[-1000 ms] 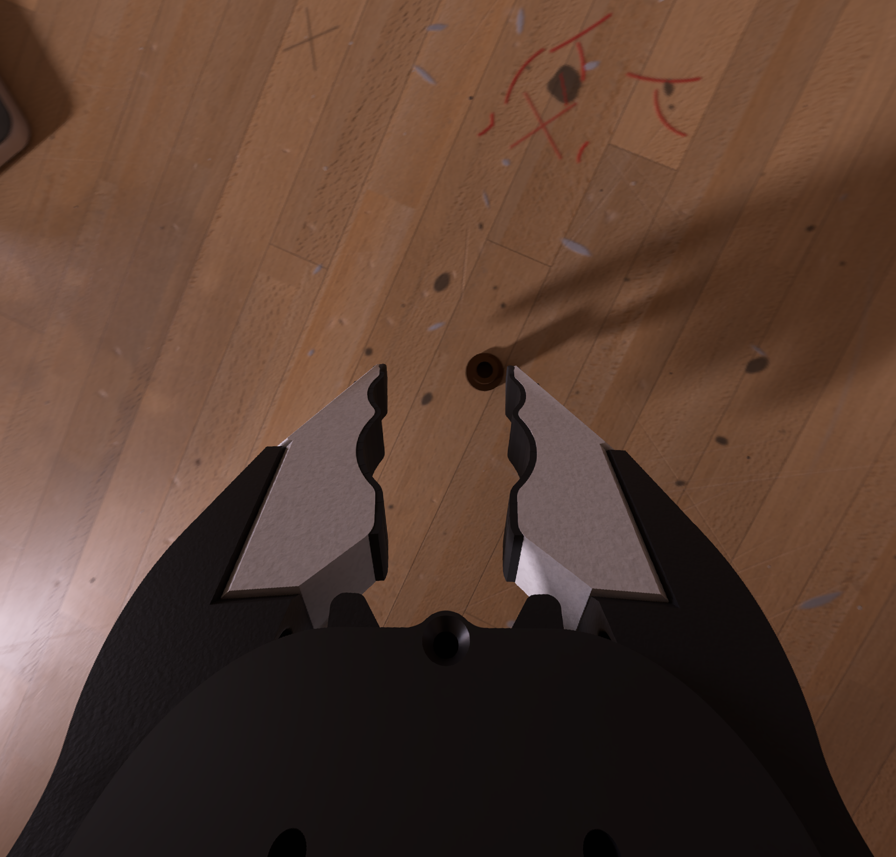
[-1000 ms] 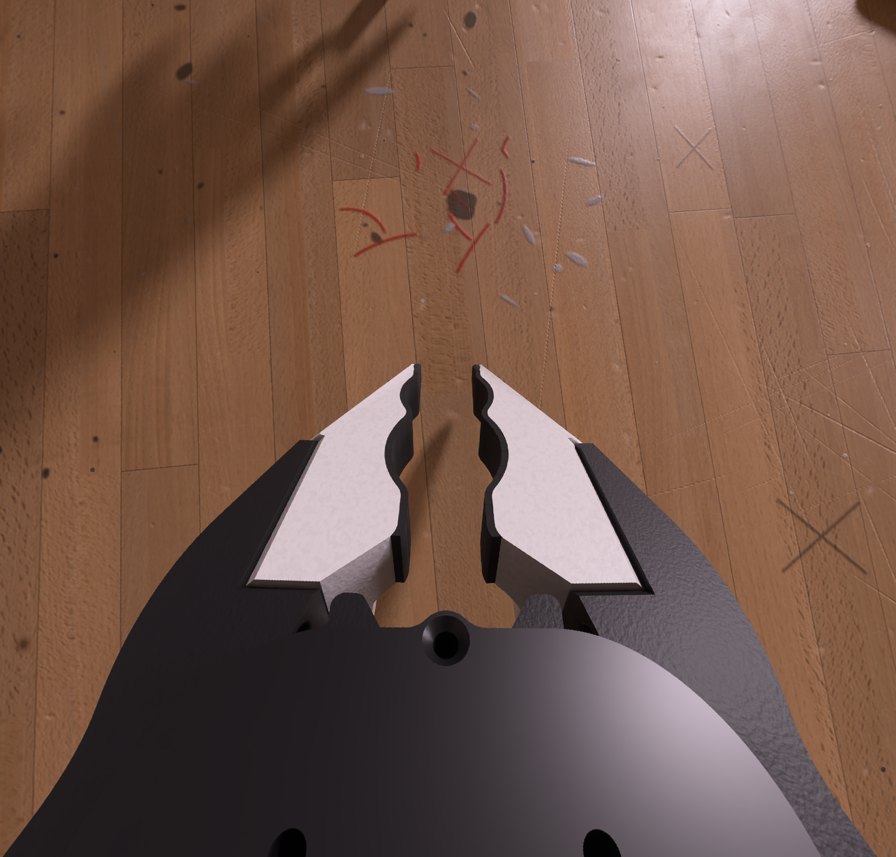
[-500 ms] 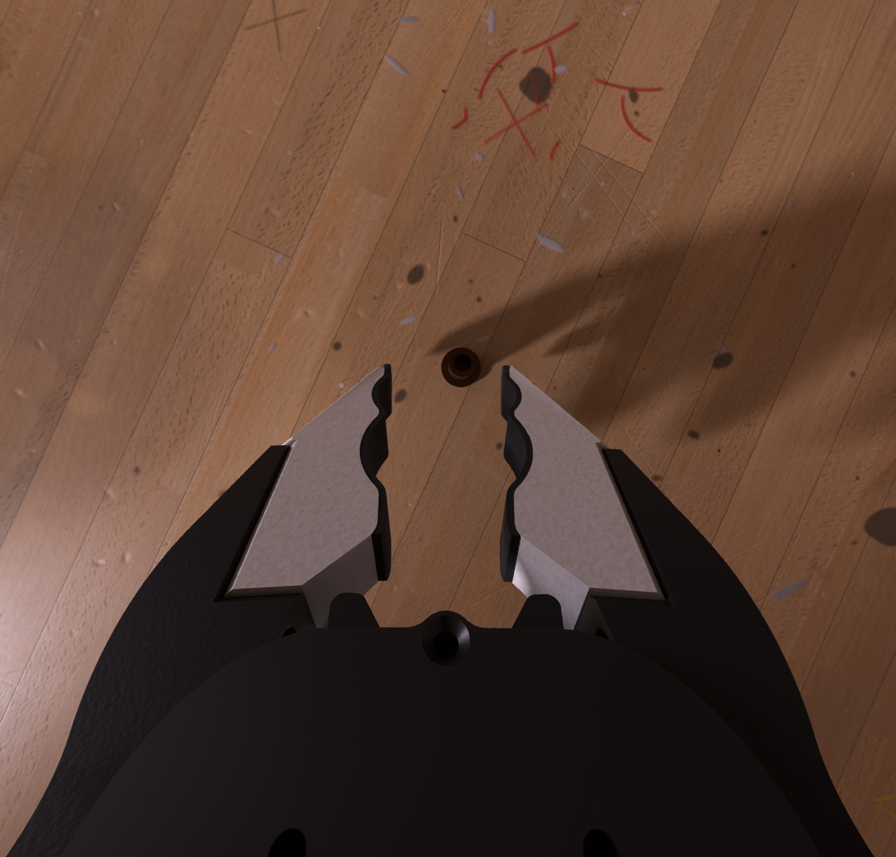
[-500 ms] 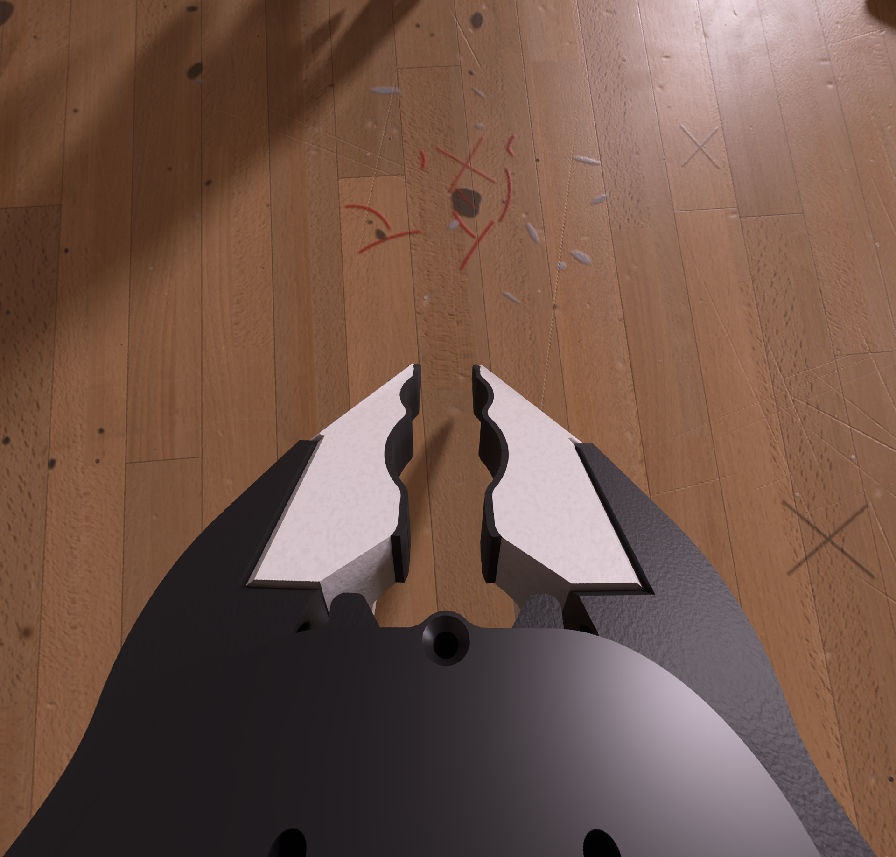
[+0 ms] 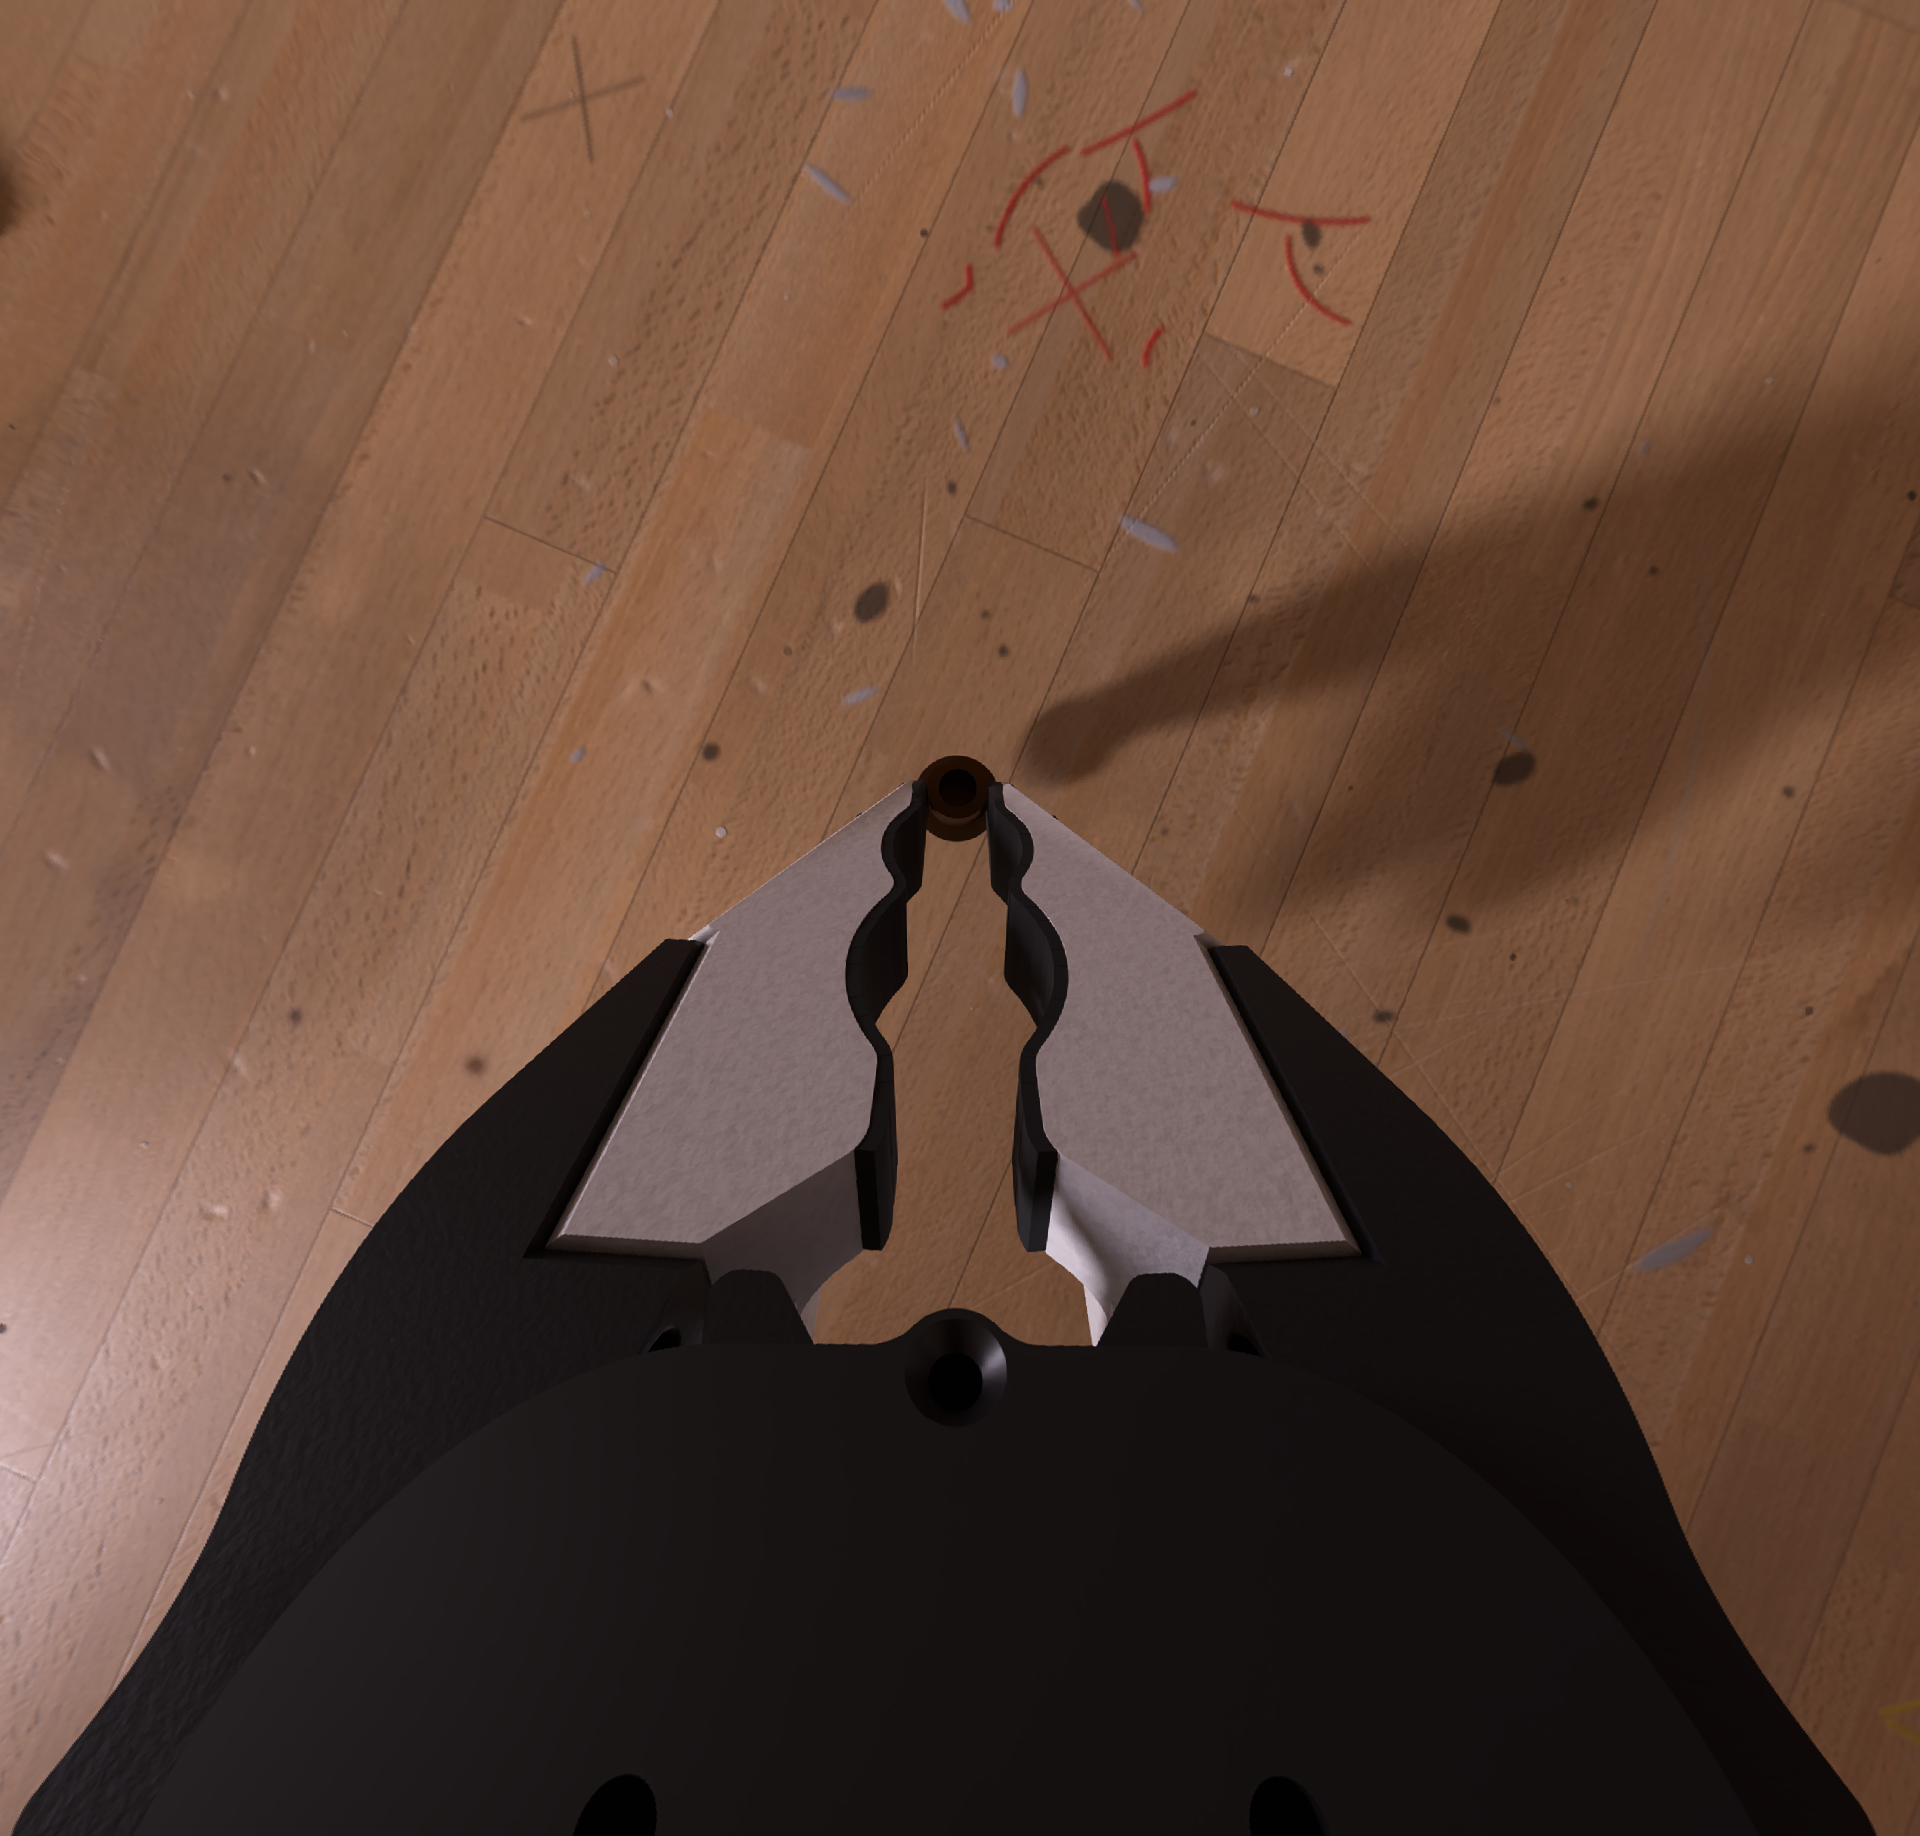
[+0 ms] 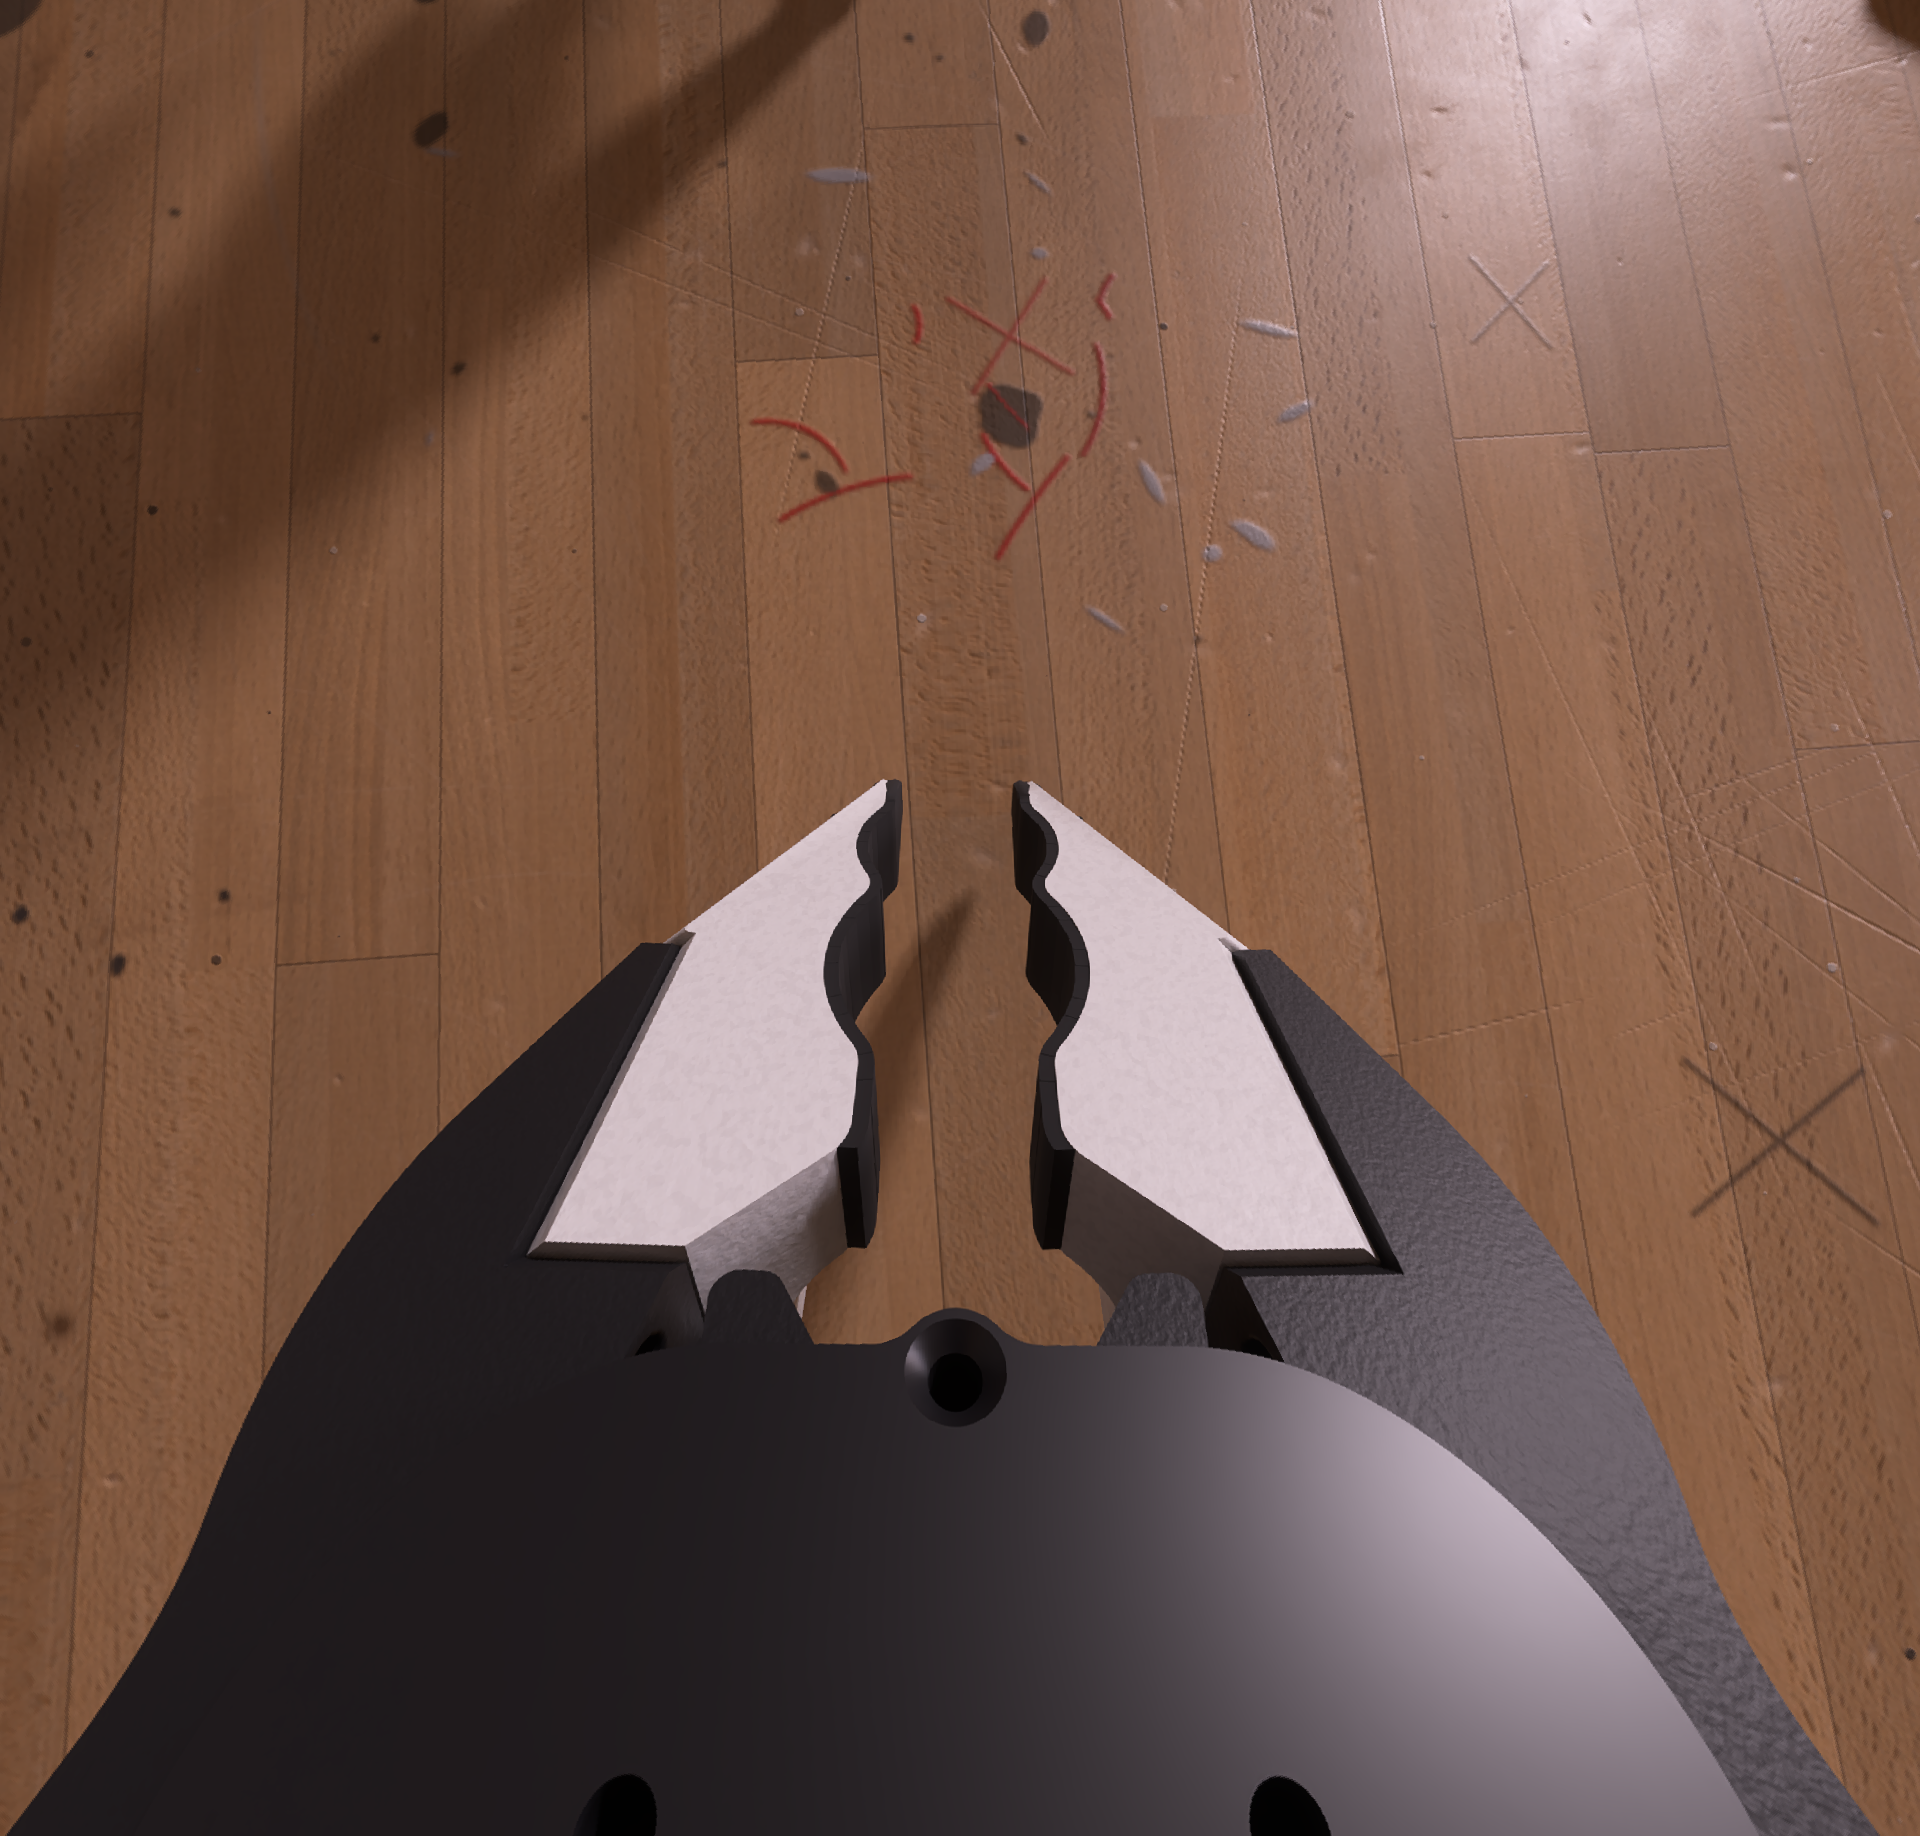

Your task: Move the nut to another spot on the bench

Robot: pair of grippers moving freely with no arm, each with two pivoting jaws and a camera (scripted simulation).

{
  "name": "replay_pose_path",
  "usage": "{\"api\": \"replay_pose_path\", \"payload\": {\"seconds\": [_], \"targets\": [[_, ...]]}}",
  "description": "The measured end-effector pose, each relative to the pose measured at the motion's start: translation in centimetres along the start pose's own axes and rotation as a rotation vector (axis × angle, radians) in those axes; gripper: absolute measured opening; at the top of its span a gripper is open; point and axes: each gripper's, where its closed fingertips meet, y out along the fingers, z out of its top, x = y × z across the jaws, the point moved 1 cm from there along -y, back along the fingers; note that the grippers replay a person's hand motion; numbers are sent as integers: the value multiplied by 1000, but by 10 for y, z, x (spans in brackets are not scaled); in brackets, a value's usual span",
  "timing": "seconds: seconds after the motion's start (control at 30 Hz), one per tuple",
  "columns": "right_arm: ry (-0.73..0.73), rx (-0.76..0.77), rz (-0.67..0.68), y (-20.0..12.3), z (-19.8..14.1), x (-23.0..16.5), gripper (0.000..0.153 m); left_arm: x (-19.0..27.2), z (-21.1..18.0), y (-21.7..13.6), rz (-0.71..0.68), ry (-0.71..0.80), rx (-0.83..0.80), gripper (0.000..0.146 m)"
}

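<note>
The nut (image 5: 955, 795) is a small dark brown ring, seen end-on in the left wrist view just above centre. My left gripper (image 5: 954, 801) is shut on the nut, which sits pinched between its two fingertips above the wooden bench (image 5: 416, 643). My right gripper (image 6: 956, 794) is open by a narrow gap and empty, hovering over the bench (image 6: 416, 747). The nut does not show in the right wrist view.
Red scribbled marks around a dark spot lie on the bench ahead of both grippers (image 5: 1112, 228) (image 6: 1008, 415). Pencil crosses mark the wood (image 5: 582, 108) (image 6: 1512, 303) (image 6: 1782, 1142). Small grey flecks and dark spots are scattered about. Long shadows cross the boards (image 5: 1455, 623) (image 6: 520, 124).
My left gripper has closed its fingers onto the nut, which stood just ahead of the open tips before. The right gripper has drifted slightly; the nut has left its view.
</note>
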Motion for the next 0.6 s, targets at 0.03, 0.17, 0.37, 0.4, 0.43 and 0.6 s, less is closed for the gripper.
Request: {"api": "replay_pose_path", "payload": {"seconds": [0.03, 0.17, 0.37, 0.4, 0.43, 0.6], "targets": [[-1, -1, -2, 0, 0, 0, 21, 0, 3, -2, 1, 3, 5, 11], [-1, -6, -19, -3, -2, 1, 21, 3, 19, -6, -7, 37, 26, 11], [11, 7, -40, -9, -3, 1, 23, 18, 62, 6, -92, 109, 64, 11], [12, 8, -43, -10, -3, 1, 23, 22, 70, 11, -114, 122, 67, 11], [13, 10, -44, -10, -4, 1, 23, 27, 78, 16, -137, 132, 70, 11], [9, 4, -35, -11, -8, -3, 23, 49, 106, 42, -249, 177, 61, 11]]}}
